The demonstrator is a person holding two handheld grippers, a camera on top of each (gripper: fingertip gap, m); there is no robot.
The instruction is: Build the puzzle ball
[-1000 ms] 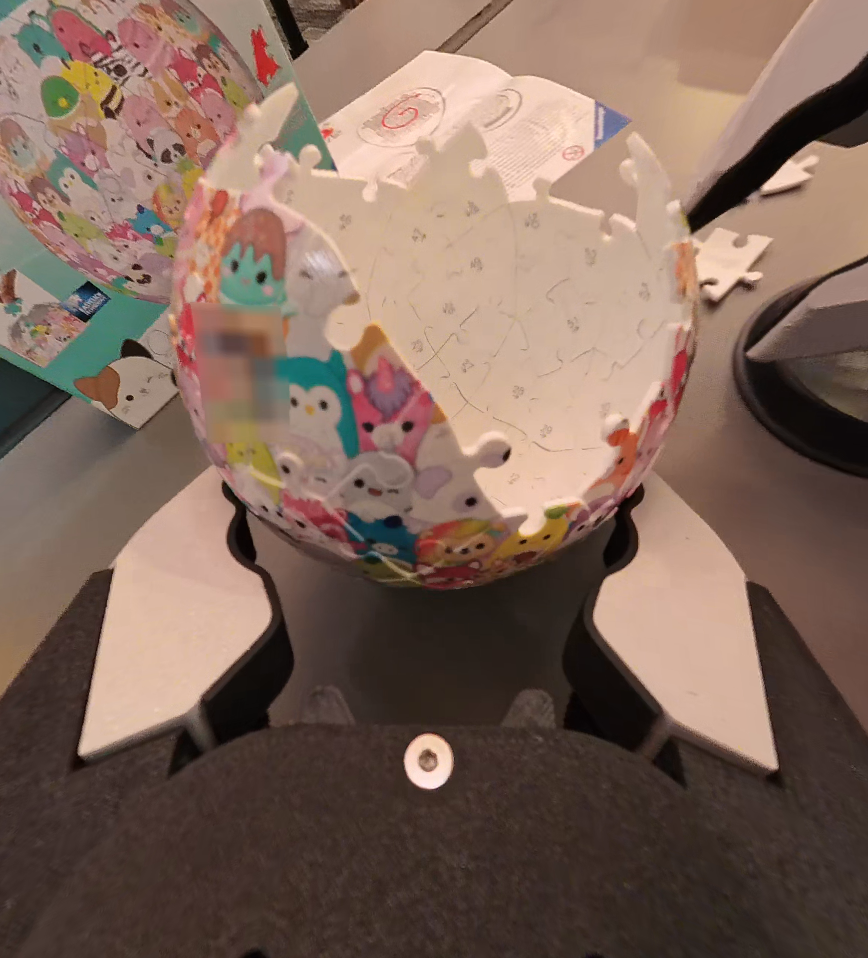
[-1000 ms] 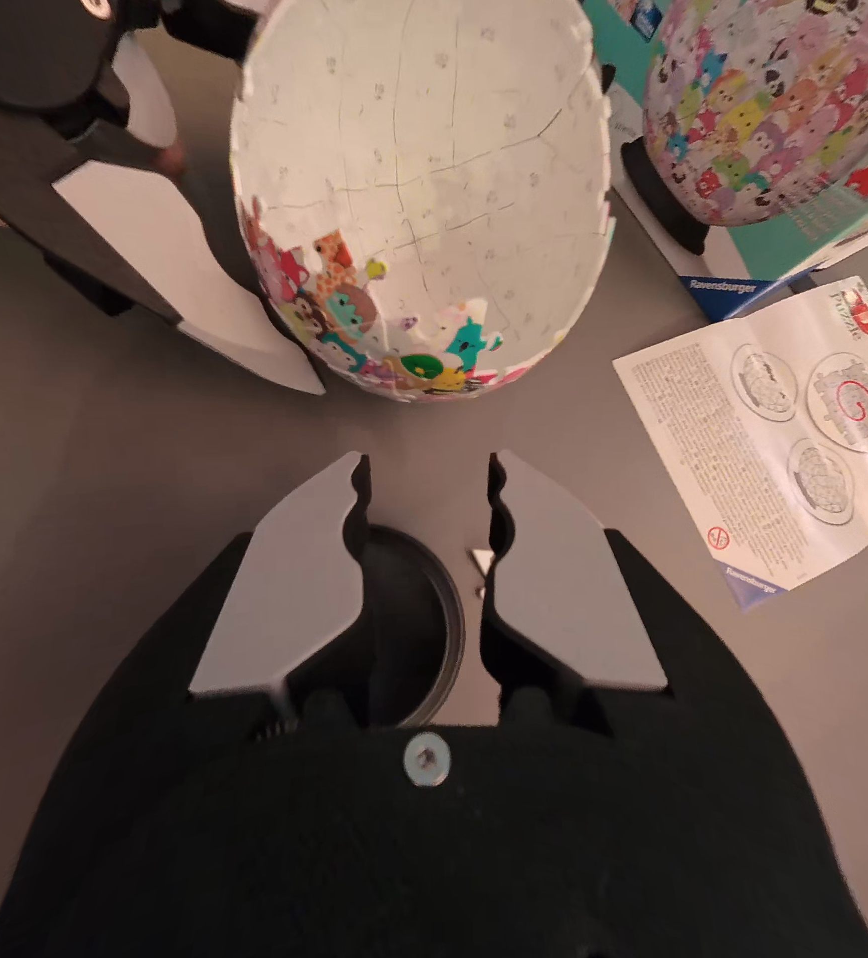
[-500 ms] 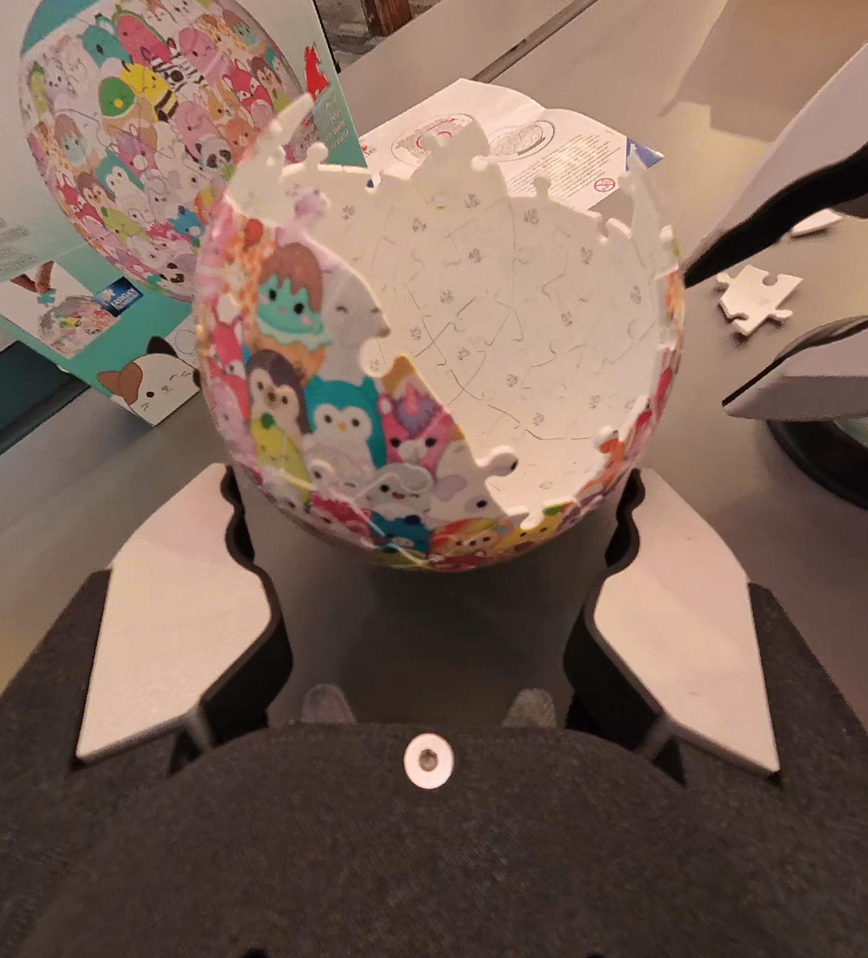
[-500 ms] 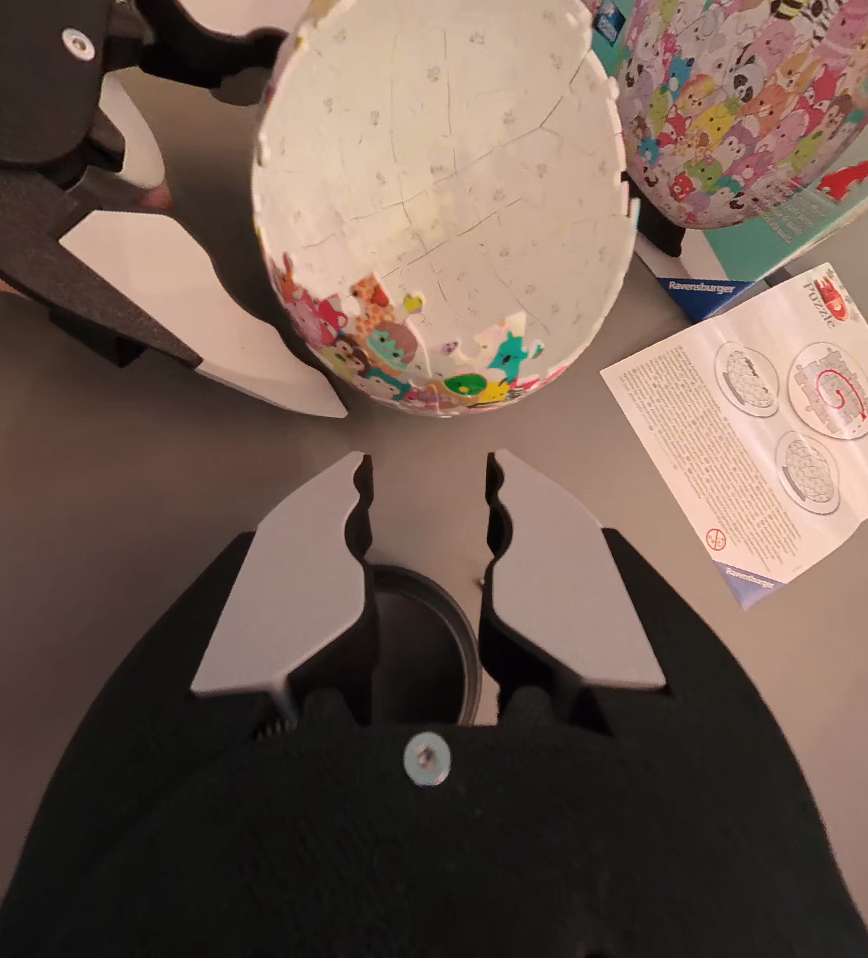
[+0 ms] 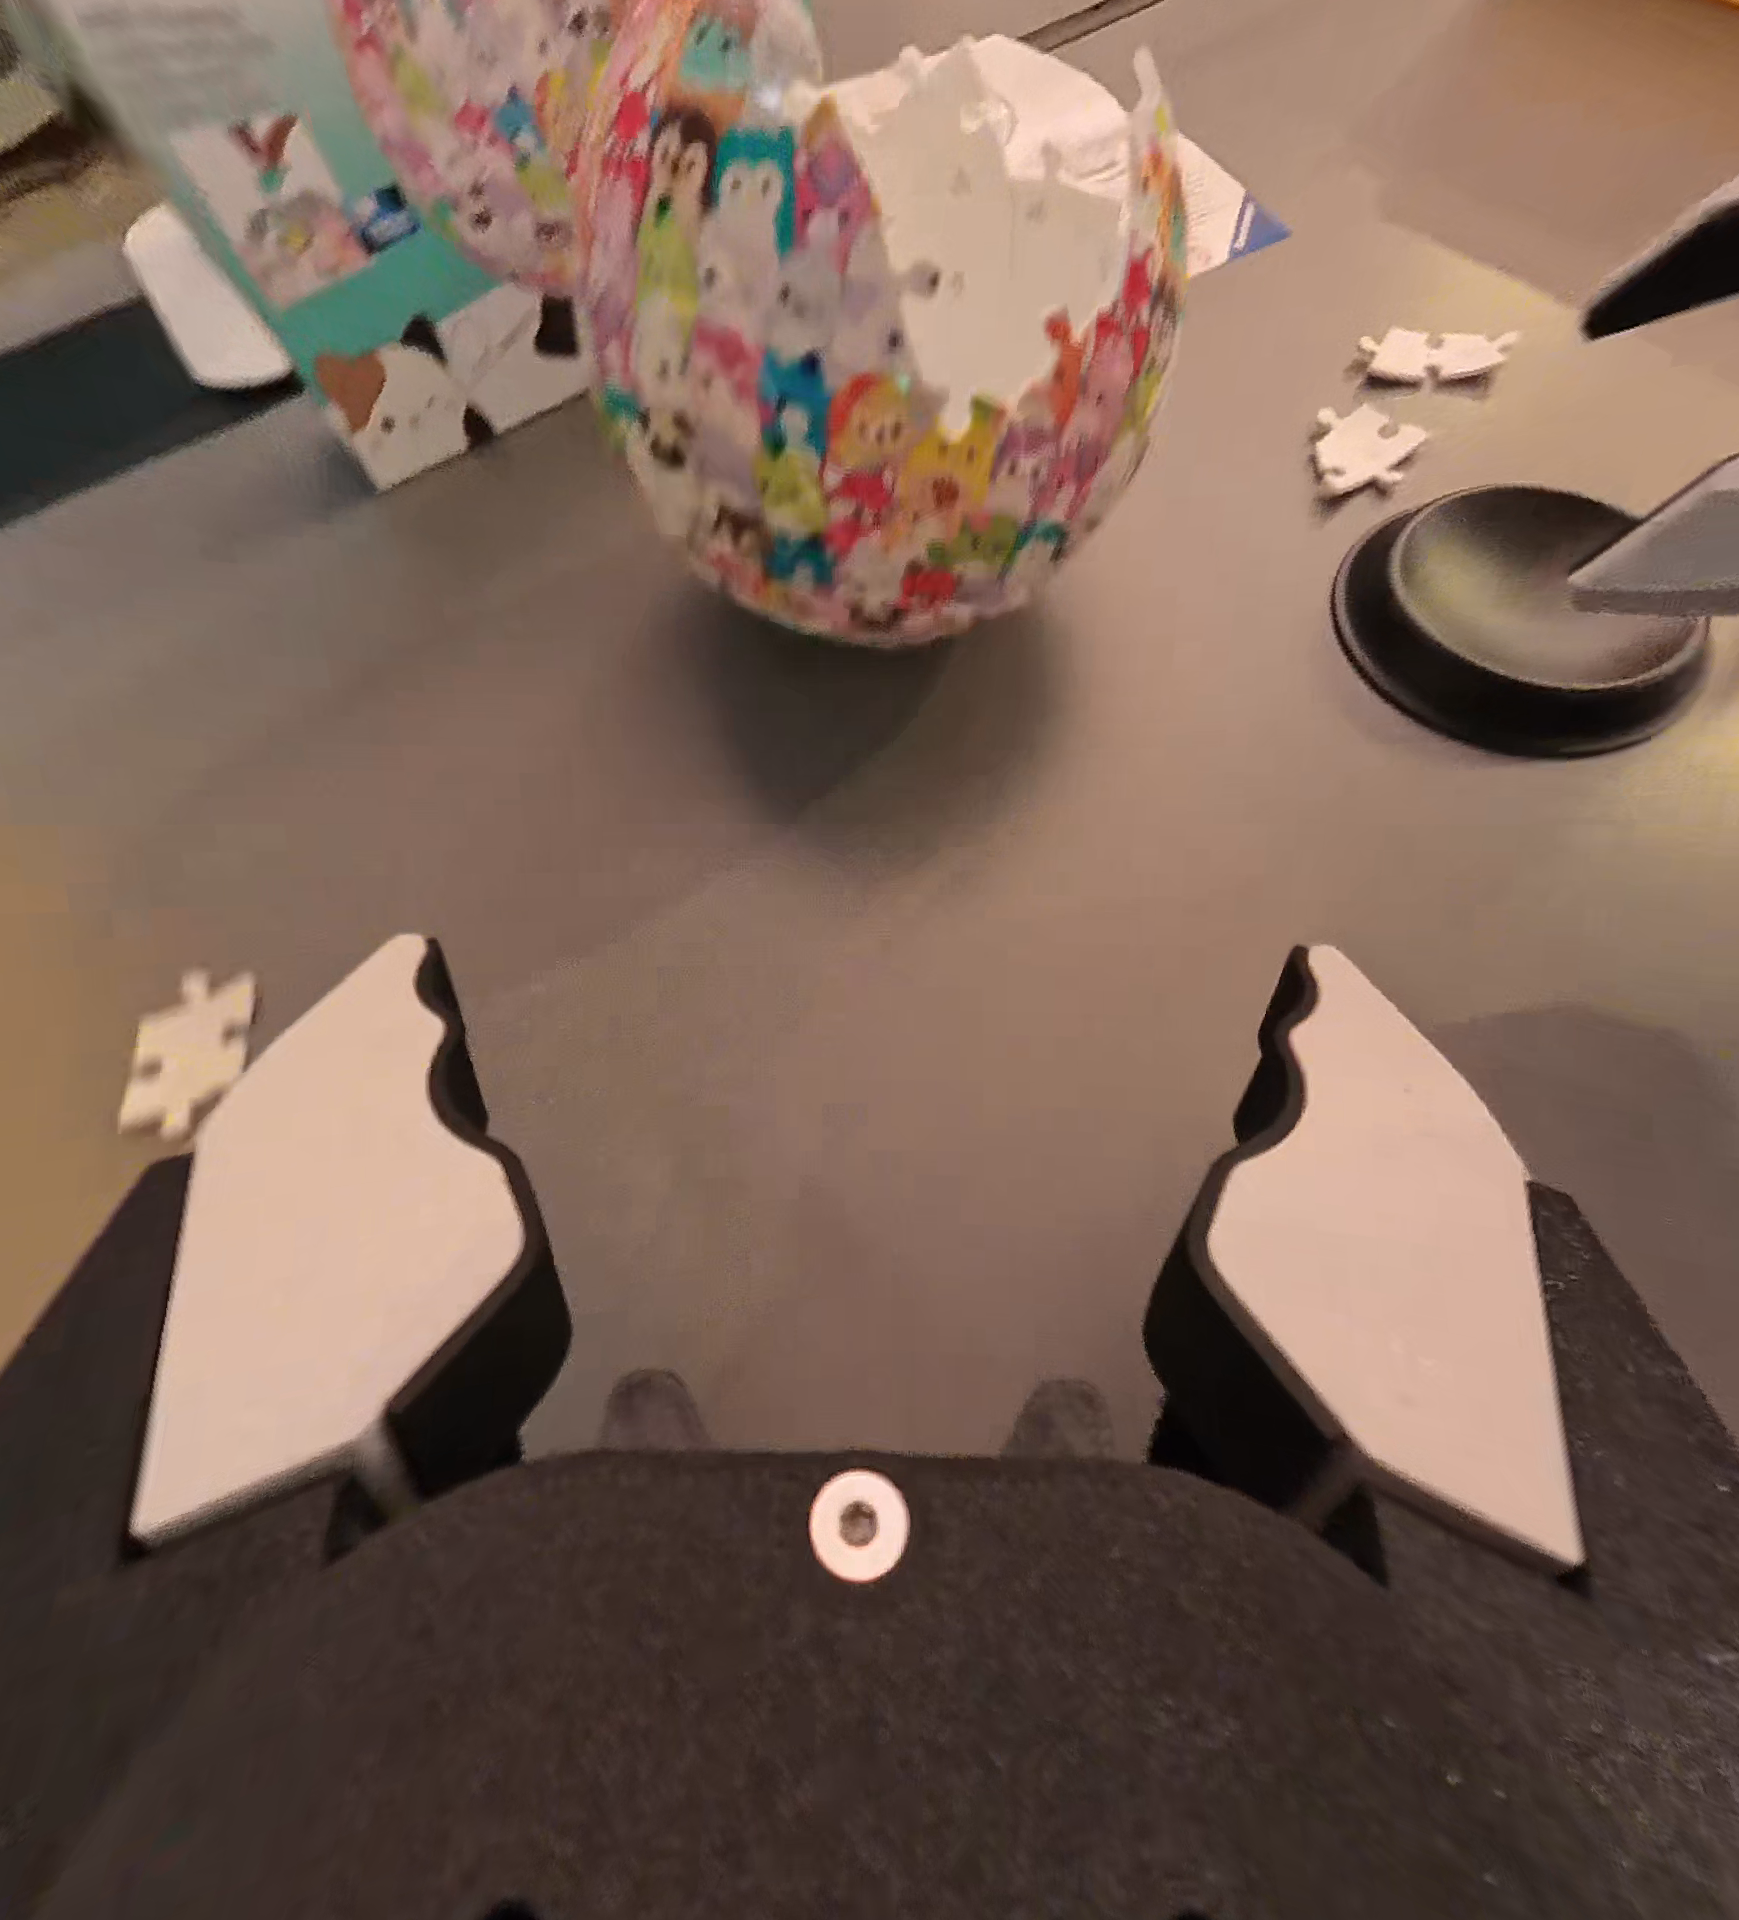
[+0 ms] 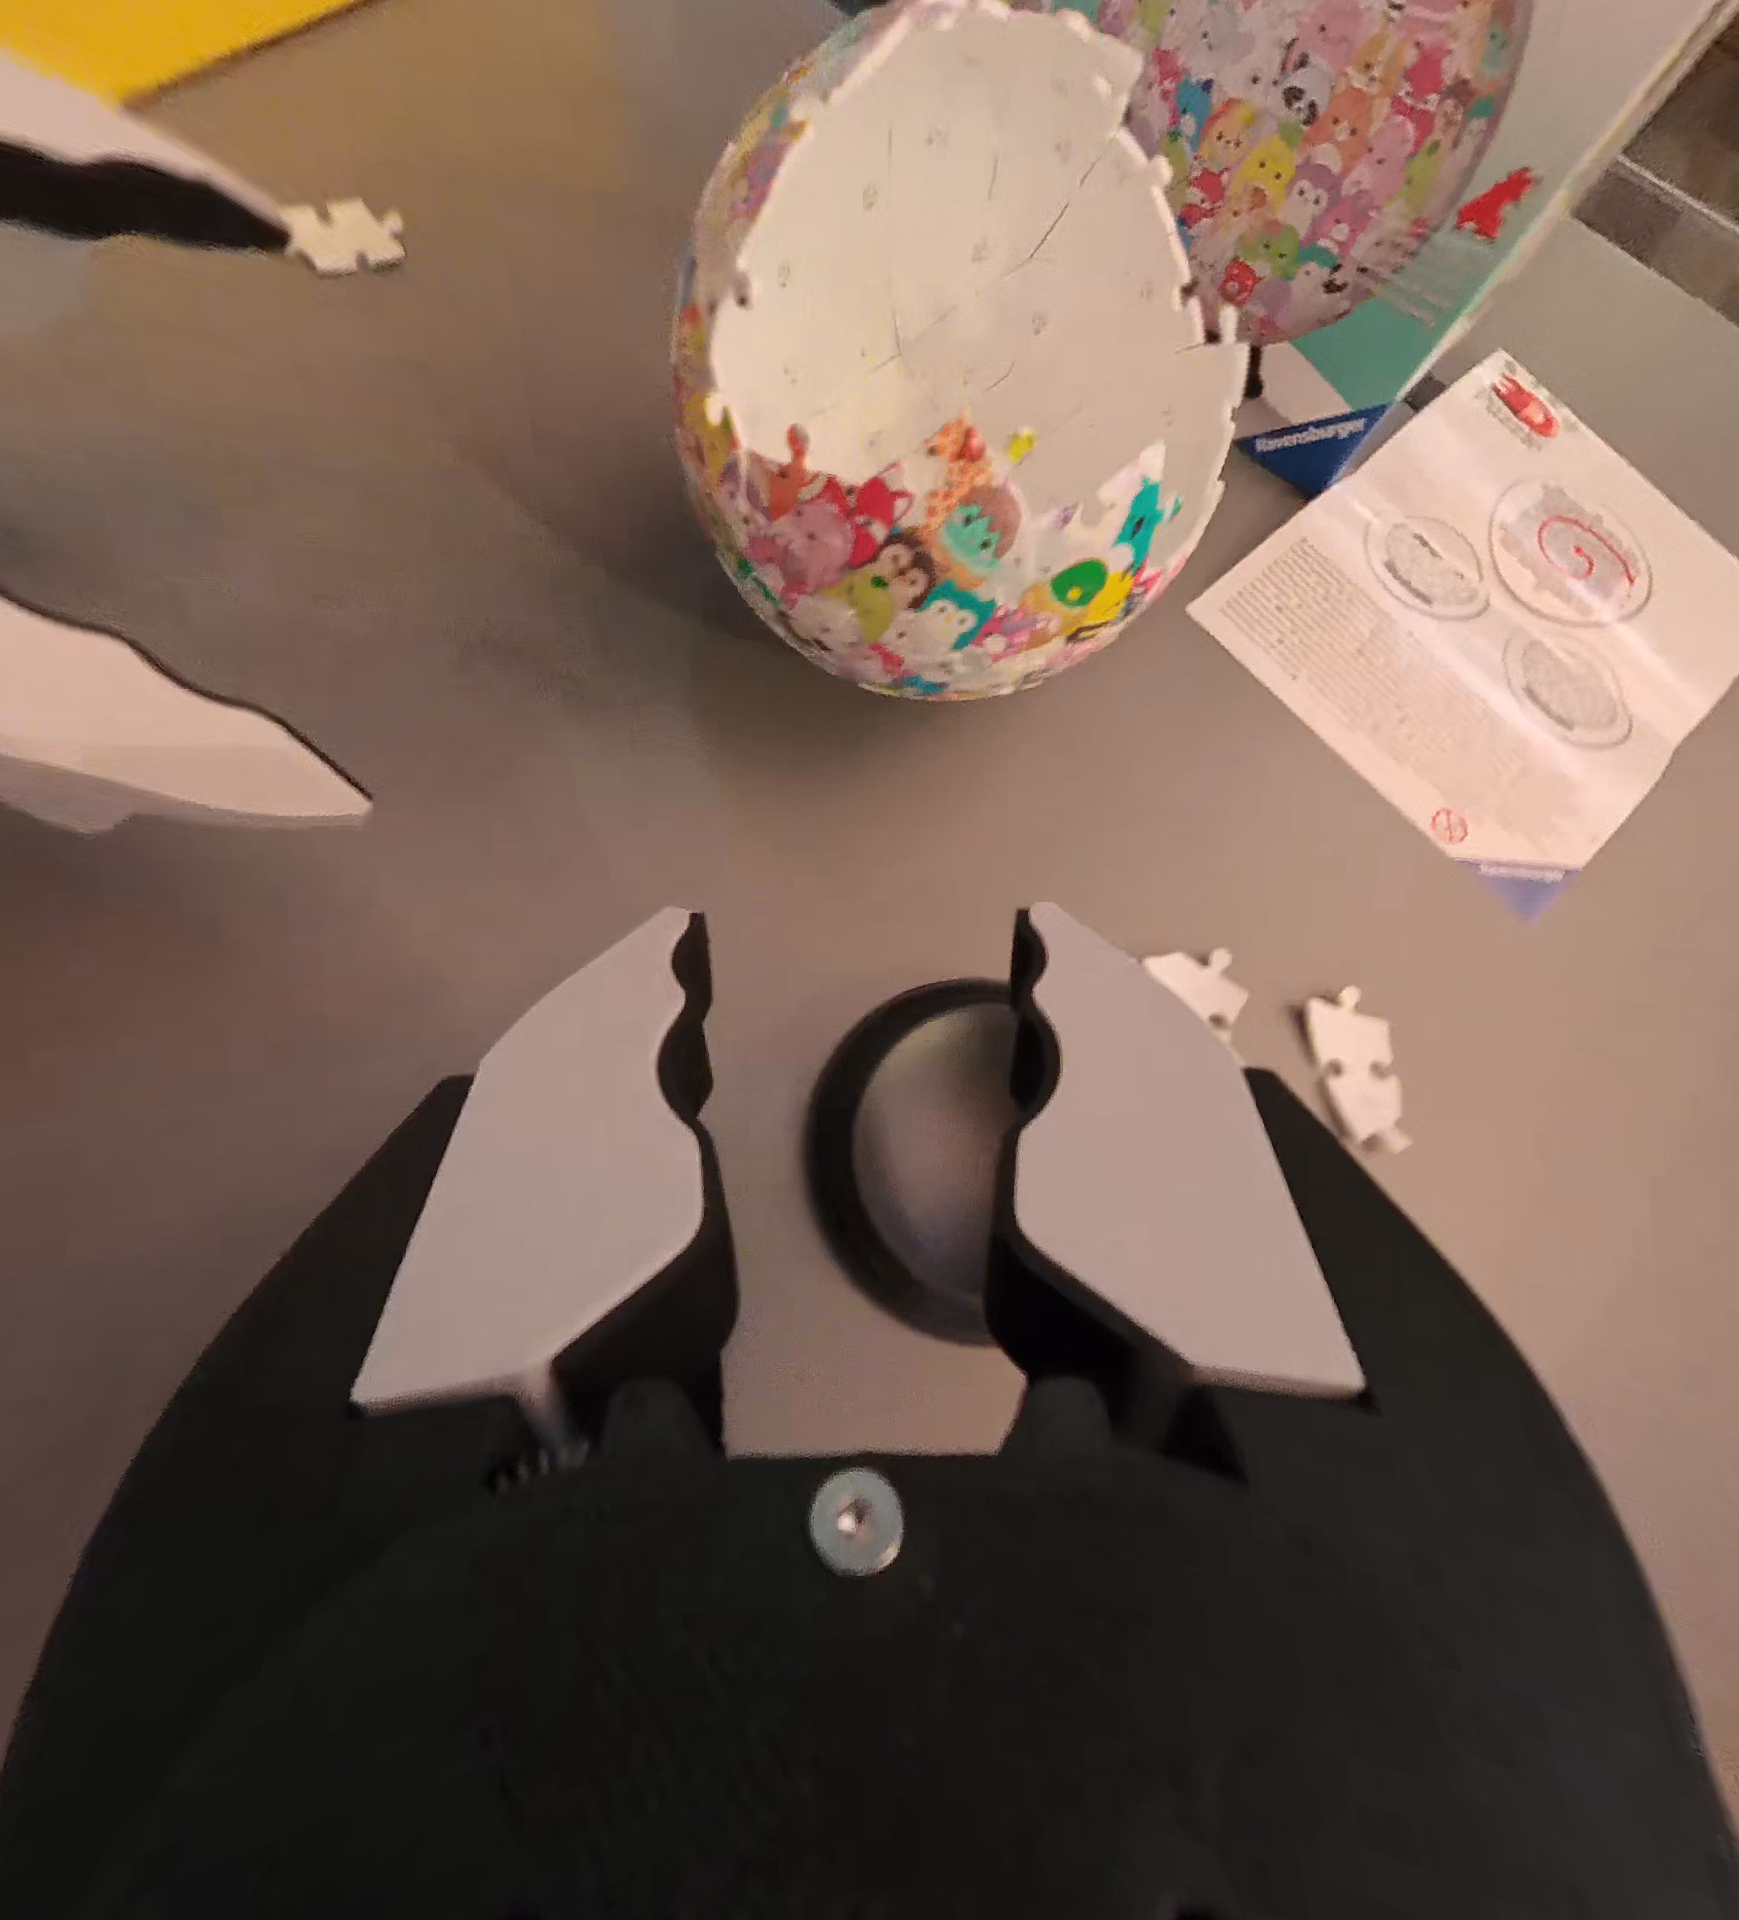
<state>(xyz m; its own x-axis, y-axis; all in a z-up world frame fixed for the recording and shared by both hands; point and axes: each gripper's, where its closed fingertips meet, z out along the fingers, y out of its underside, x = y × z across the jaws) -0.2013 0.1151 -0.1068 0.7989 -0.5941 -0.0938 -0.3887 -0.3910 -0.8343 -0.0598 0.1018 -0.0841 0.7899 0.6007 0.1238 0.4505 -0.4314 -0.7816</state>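
Note:
The half-built puzzle ball (image 5: 875, 343) rests on the grey table, its colourful shell down and its white inside open upward; it also shows in the right wrist view (image 6: 948, 395). My left gripper (image 5: 860, 966) is wide open and empty, well back from the ball. My right gripper (image 6: 860, 920) is partly open and empty, hovering over the black round stand (image 6: 906, 1153), which also shows in the left wrist view (image 5: 1509, 613). Loose white pieces lie by the stand (image 6: 1353, 1070) (image 5: 1364, 447) and one lies beside my left finger (image 5: 184, 1049).
The puzzle box (image 5: 356, 229) with the ball picture stands behind the ball, also in the right wrist view (image 6: 1364, 156). A white instruction sheet (image 6: 1509, 634) lies right of the ball. The other gripper's fingers (image 6: 117, 727) show at the left edge.
My left gripper let go of the ball and pulled back; the ball now sits on the table by itself. My right gripper drew back and opened a little wider over the stand.

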